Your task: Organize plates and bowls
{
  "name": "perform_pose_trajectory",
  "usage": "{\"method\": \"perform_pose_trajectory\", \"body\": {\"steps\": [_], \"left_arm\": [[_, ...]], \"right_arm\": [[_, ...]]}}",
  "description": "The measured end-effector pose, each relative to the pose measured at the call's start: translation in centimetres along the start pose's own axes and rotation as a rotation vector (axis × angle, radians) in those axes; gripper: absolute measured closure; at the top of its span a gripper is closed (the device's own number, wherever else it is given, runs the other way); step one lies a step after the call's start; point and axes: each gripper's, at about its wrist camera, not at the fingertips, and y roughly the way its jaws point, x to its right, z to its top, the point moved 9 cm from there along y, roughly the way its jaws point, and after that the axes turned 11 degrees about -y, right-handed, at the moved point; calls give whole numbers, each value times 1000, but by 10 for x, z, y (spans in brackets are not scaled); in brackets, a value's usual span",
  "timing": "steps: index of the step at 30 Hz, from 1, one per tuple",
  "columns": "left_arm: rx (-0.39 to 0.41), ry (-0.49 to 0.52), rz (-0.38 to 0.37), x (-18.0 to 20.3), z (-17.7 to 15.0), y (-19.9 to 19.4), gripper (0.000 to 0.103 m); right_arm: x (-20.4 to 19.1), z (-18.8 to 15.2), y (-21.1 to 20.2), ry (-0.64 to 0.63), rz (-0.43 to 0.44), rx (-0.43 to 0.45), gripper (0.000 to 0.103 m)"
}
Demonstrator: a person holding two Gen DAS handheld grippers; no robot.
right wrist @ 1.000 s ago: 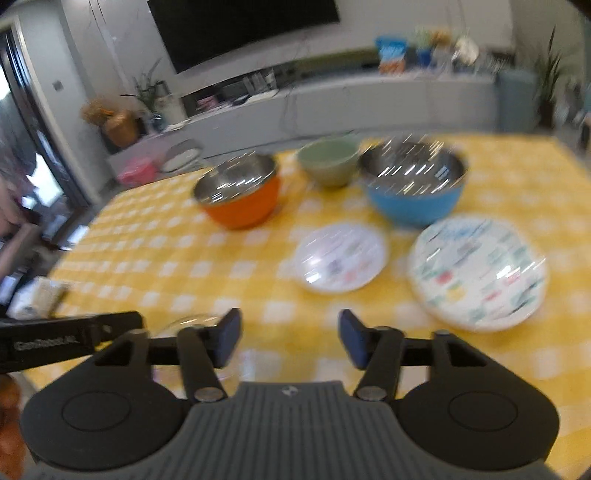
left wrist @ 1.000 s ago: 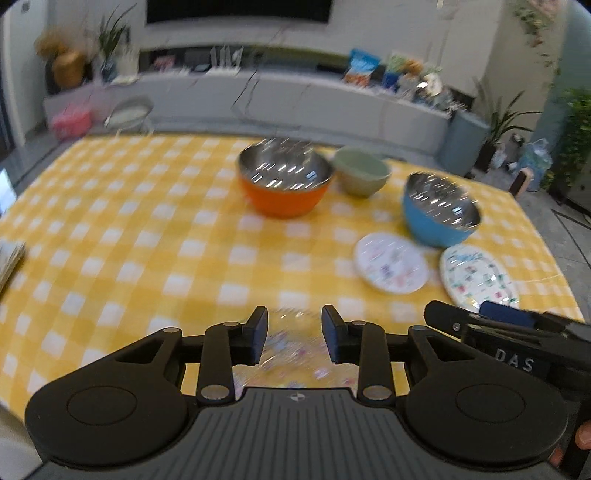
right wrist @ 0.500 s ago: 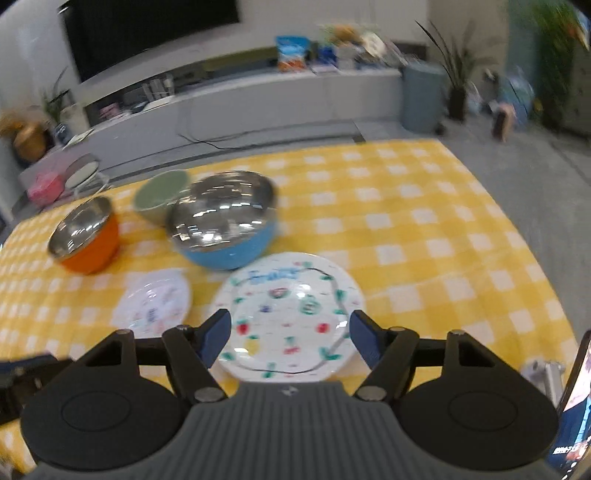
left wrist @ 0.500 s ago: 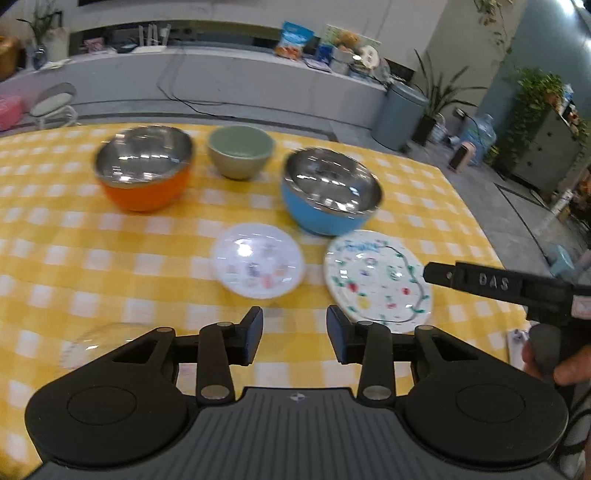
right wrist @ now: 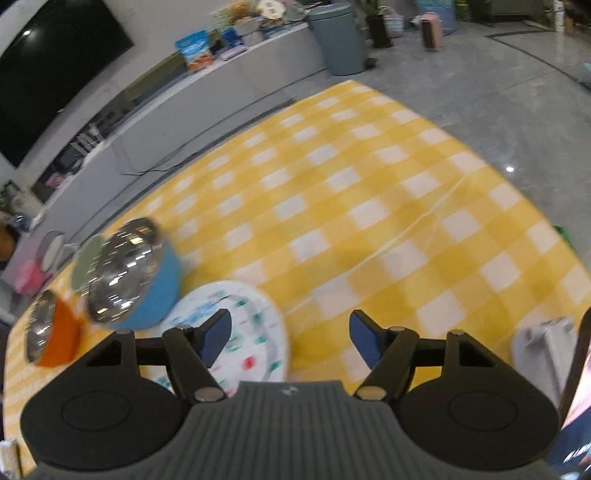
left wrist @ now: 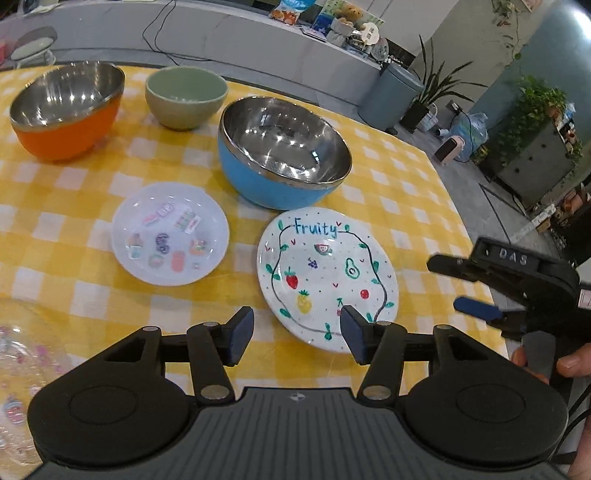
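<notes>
An orange steel bowl [left wrist: 66, 110], a green bowl [left wrist: 184, 96] and a blue steel bowl [left wrist: 284, 151] stand in a row on the yellow checked table. In front of them lie a small sticker plate [left wrist: 170, 240] and the white "Fruity" plate [left wrist: 328, 284]. My left gripper [left wrist: 295, 336] hovers over the near rim of the Fruity plate, its jaws opening with nothing between them. My right gripper [left wrist: 465, 288] [right wrist: 290, 339] is open and empty just right of that plate [right wrist: 251, 317], over bare cloth. The blue bowl [right wrist: 147, 280] is blurred at the left.
A clear patterned plate [left wrist: 22, 354] lies at the near left edge. A grey object [right wrist: 546, 343] and a phone screen [right wrist: 576, 387] sit at the table's near right. The table's right edge [left wrist: 454, 206] drops to the floor, and a long white counter [left wrist: 221, 33] runs behind.
Both views swung right. My left gripper left the clear plate behind at the left and widened its jaws. My right gripper rolled and moved right, past the Fruity plate.
</notes>
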Motion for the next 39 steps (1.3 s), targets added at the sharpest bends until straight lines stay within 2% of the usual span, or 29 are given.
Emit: {"method": "perform_pose_trajectory", "body": {"steps": [3,9,14,17,21,24,31,33,39], "left_arm": [[2,-54,-6,-3,1,9,40],[-1,-95,-11,-6,1,23,40],[0,-112,-9,-10,4,31,42],[4,-111,-7,-12,6,33,42],[8,-95,-5,-13,8,37,49],[21,-94,-17,-14,10,38,51],[47,-86,-16,-16,12,38,71],[55,-79,-8,-19,12,37,78],[69,-94,-17,-30,12,30,79]], "right_arm": [[17,-1,10,76,12,-32,34],[25,-7,24,179,87,-79,44],[14,-7,33,172,132,-77,49],[8,-7,40,163,163,-80,56],[-6,-10,50,127,202,-92,63],[-12,-9,53,64,185,-81,72],[-18,-13,54,-40,130,-63,87],[-15,-14,54,-29,122,-70,89],[-17,-26,46,4,137,-118,90]]}}
